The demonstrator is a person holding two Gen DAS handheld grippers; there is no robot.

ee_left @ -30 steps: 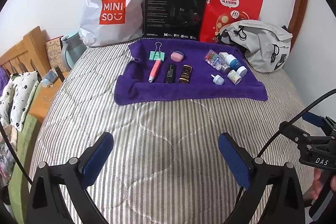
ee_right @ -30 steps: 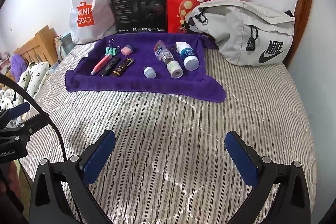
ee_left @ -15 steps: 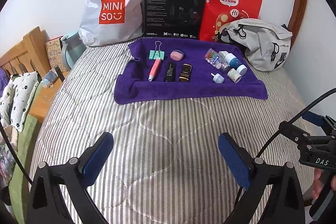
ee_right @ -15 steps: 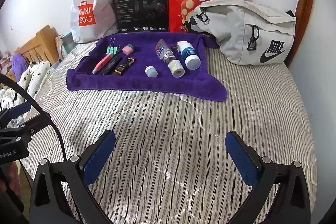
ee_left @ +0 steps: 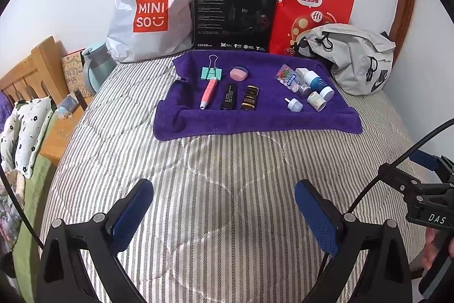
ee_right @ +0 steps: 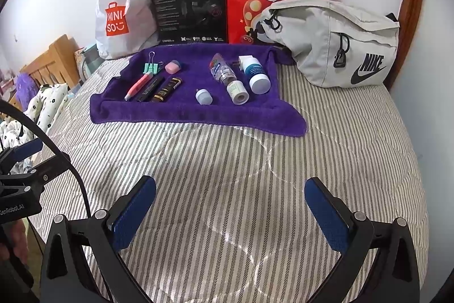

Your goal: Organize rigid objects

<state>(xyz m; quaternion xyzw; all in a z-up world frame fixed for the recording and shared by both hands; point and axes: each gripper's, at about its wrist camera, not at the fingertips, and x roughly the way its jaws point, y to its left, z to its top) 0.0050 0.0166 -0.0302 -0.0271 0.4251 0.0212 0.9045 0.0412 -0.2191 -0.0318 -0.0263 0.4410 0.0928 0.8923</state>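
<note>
Both sets of fingers stand wide apart and hold nothing: my left gripper (ee_left: 224, 206) and my right gripper (ee_right: 229, 203) hover over the bare striped bedspread (ee_left: 227, 166), well short of the purple towel (ee_left: 255, 118) where the small things lie.

Going left to right across the towel: a green binder clip (ee_left: 211, 73) sits at the far left, with a pink pen (ee_left: 208, 93) just in front of it, pointing towards me. Next to the pen lie a black tube (ee_left: 229, 96) and a dark gold-lettered tube (ee_left: 249, 98), all three side by side. Behind them rests a pink round eraser-like piece (ee_left: 239, 73). A gap of bare towel follows. Then comes a small pale blue cap (ee_left: 293, 105), a little white roll (ee_left: 317, 101), a clear bottle (ee_left: 292, 80) lying on its side, and a white and blue bottle (ee_left: 317, 83) also lying down, just beside it.

Along the wall behind stand a white Miniso bag (ee_left: 150, 10), a black box (ee_left: 235, 10), a red paper bag (ee_left: 312, 7) and a grey Nike bag (ee_left: 354, 58).
</note>
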